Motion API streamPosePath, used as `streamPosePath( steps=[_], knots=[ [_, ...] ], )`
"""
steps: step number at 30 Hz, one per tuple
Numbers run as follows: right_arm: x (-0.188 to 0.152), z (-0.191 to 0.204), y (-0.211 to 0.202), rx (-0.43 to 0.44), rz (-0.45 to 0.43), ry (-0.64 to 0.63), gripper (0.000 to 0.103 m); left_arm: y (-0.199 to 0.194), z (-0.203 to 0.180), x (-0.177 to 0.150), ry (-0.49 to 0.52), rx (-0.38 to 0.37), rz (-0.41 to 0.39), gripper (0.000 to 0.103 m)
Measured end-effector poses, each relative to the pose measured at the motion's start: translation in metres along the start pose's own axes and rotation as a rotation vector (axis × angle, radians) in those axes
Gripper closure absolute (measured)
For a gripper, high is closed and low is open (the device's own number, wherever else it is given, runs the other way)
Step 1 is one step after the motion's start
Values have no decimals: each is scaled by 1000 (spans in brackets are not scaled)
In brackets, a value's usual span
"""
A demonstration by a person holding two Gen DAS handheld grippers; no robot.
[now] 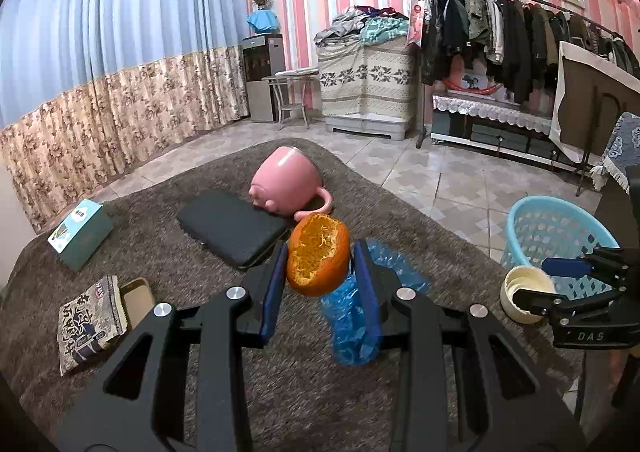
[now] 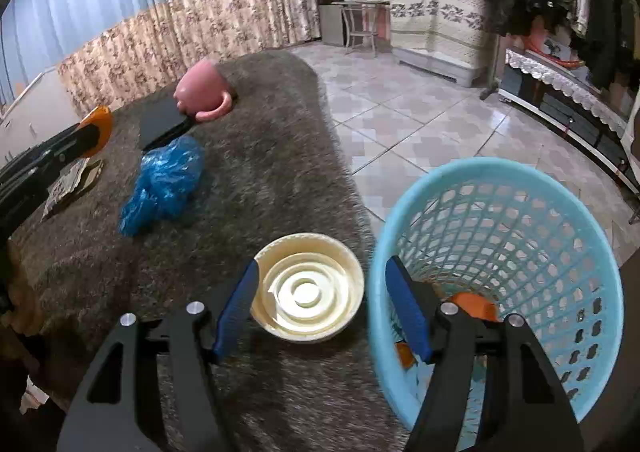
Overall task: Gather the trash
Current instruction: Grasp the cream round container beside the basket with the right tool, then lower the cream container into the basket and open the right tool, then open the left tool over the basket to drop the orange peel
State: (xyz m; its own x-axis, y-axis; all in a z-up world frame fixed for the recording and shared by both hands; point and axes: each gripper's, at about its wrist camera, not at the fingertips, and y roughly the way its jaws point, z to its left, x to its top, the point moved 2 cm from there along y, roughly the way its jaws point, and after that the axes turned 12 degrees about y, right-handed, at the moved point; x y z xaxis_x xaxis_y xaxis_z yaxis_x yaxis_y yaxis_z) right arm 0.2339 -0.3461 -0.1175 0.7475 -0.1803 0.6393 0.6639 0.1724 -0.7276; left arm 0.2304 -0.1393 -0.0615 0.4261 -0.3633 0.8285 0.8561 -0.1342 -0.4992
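Nearby, basket (image 2: 496,188) rim (floor open); lid (image 2: 308,288) beside.

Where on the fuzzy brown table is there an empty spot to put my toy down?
The brown cover is bare between the blue plastic bag, the cream bowl and the table's edge by the floor. It is crowded farther left: pink mug, black case, green box and snack packet.

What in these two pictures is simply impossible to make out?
- Basket contents, right wrist view: orange scraps partly hidden behind the right claw.
- Blue plastic bag, left wrist view: partly covered by the left claw holding the orange peel.
- Snack packet print: too small.
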Motion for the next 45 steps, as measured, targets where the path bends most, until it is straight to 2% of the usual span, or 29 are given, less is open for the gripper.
streamPosePath(
  steps=[5, 6, 7, 9, 14, 18, 24, 28, 36, 37, 39, 42, 45],
  knots=[
    [-5, 11, 3, 23, 14, -30, 38, -2, 9, 1, -18, 16, 4, 70],
    [-5, 12, 6, 26, 19, -31, 41, -2, 12, 2, -21, 18, 5, 70],
    [-4, 11, 8, 33, 32, -28, 53, -2, 14, 2, -25, 20, 6, 70],
    [-5, 10, 12, 43, 47, -25, 58, -1, 16, 3, -27, 24, 9, 70],
    [1, 6, 7, 46, 22, 0, 59, 0, 16, 5, -23, 25, 9, 70],
    [11, -14, -7, -3, -32, 58, 59, 2, 6, 11, -6, 6, 3, 70],
    [23, -84, -35, -211, -116, 200, 59, 6, -35, 33, 45, -61, -37, 70],
    [21, -112, -47, -288, -142, 237, 59, 14, -76, 48, 92, -130, -59, 70],
    [19, -171, -78, -354, -227, 376, 59, 38, -156, 68, 135, -286, -58, 70],
    [18, -176, -77, -357, -230, 396, 70, 39, -163, 68, 139, -299, -57, 70],
    [16, -188, -77, -359, -232, 445, 79, 43, -181, 69, 162, -325, -57, 70],
    [17, -189, -72, -339, -236, 465, 79, 51, -206, 69, 198, -350, -54, 70],
    [16, -187, -61, -324, -213, 447, 82, 60, -222, 69, 224, -370, -42, 65]
  ],
)
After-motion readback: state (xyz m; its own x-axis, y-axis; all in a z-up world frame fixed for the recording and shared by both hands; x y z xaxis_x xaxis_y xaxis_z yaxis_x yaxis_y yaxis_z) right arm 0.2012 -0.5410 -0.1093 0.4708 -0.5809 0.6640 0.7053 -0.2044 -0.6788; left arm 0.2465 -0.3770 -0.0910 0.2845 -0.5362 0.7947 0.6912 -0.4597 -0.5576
